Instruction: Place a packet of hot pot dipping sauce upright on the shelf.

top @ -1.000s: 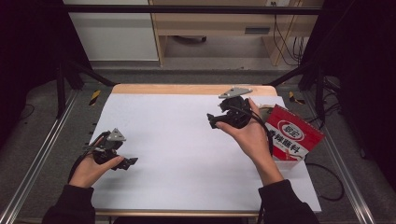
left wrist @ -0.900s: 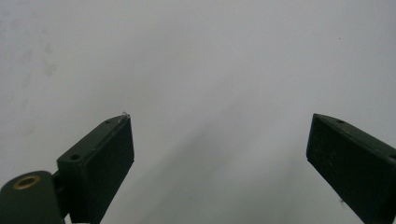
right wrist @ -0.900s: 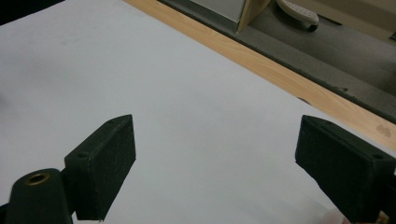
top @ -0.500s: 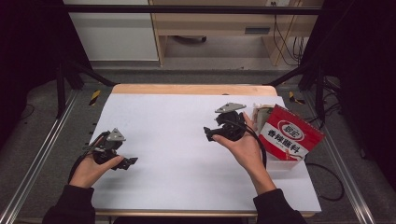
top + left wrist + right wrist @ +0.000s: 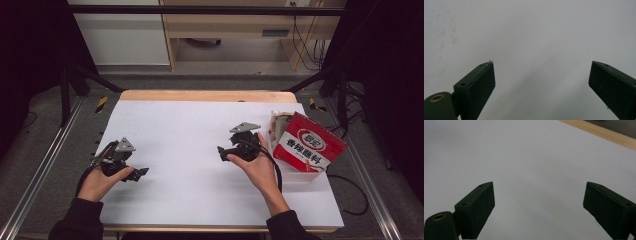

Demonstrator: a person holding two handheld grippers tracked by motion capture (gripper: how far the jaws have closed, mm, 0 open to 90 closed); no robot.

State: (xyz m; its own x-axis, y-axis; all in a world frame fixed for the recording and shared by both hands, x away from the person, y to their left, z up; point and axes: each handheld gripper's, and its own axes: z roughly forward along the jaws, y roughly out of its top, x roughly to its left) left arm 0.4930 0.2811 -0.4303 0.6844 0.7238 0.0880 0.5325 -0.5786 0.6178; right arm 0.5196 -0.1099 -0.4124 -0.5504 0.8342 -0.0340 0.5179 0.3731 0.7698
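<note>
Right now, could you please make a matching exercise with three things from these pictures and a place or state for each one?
Things:
1. left gripper
2. right gripper
3. red bag

Places or states:
A. lies at the table's right edge
B. open, over the white sheet's left part
C. open, just left of the bag

Pairs: 1-B, 2-C, 3-A
</note>
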